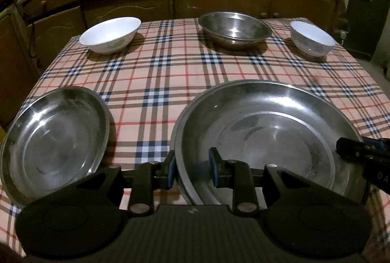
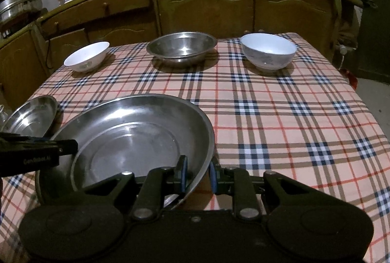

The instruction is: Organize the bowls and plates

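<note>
Left gripper [image 1: 191, 171] and right gripper [image 2: 198, 176] each straddle opposite rims of the large steel plate [image 1: 265, 138], fingers parted with the rim between them; firm contact cannot be told. The plate lies on the checked tablecloth [image 2: 280, 121]. Small steel plate [image 1: 53, 146] beside it; beyond, white bowl [image 1: 111, 35], steel bowl [image 1: 234, 29], patterned bowl [image 1: 312, 38].

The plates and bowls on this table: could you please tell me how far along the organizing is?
The big plate seems already stacked on a lower plate. In hand: left gripper and right gripper both straddle its rim. Still to do: the small plate, steel bowl, wide white bowl and deeper white bowl all stand apart.
</note>
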### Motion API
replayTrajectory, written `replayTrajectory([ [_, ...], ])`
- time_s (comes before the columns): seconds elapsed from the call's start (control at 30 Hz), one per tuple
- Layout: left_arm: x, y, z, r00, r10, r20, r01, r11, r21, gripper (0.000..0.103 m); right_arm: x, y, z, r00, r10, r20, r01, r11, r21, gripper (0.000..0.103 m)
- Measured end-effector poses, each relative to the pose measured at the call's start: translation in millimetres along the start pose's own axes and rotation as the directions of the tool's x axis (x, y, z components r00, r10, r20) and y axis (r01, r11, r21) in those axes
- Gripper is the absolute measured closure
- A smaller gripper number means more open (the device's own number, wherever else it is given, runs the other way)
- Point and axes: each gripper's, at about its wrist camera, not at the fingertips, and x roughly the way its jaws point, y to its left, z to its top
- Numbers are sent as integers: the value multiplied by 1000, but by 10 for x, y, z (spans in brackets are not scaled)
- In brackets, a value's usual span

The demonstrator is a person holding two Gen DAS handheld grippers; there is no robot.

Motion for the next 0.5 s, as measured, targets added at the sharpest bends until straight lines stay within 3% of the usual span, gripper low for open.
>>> replayTrajectory([
  [0.5, 129, 50, 26, 1000, 6, 24, -6, 1000, 13, 72, 146, 70, 51, 1000, -11, -3, 11, 1000, -16, 77],
])
